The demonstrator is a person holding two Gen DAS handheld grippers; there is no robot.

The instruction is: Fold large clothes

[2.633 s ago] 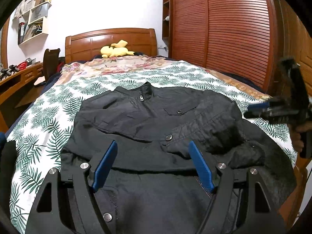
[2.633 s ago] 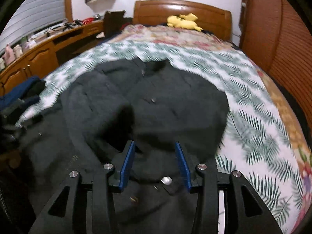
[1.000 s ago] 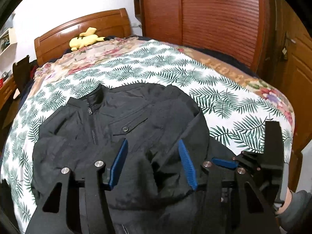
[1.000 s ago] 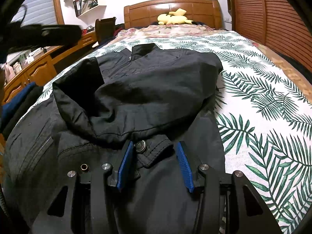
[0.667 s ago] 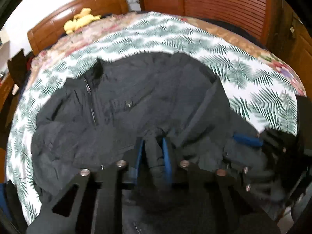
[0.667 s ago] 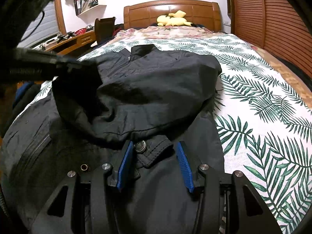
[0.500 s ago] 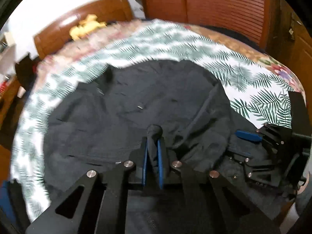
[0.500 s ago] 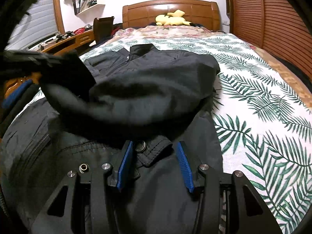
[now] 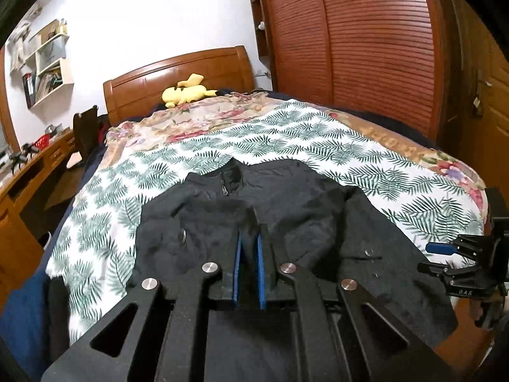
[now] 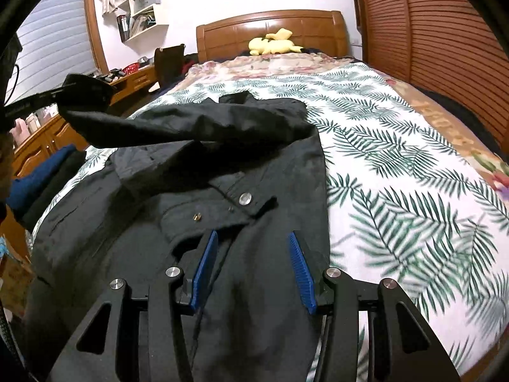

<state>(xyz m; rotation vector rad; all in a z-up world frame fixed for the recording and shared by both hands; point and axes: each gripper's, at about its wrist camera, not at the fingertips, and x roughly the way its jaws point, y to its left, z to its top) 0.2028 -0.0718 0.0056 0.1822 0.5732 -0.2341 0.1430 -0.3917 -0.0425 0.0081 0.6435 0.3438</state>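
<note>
A black jacket (image 9: 286, 210) lies face up on the bed, collar toward the headboard; it also shows in the right wrist view (image 10: 197, 165). My left gripper (image 9: 249, 238) is shut on a fold of the jacket's sleeve and holds it lifted above the body; in the right wrist view it shows at the far left (image 10: 82, 92) with the sleeve stretched from it. My right gripper (image 10: 251, 245) is open and empty, low over the jacket's lower front near a snap button (image 10: 245, 198). It shows at the right edge of the left wrist view (image 9: 445, 250).
The bed has a palm-leaf sheet (image 10: 397, 165) and a wooden headboard (image 9: 178, 76) with a yellow plush toy (image 9: 186, 90). A wooden wardrobe (image 9: 366, 41) stands on the right, a desk (image 10: 41, 137) on the left. Dark folded clothes (image 10: 44, 178) lie at the bed's left edge.
My left gripper closed on the sleeve and lifted it up and toward the left over the jacket. My right gripper stayed open and drew back a little from the cuff.
</note>
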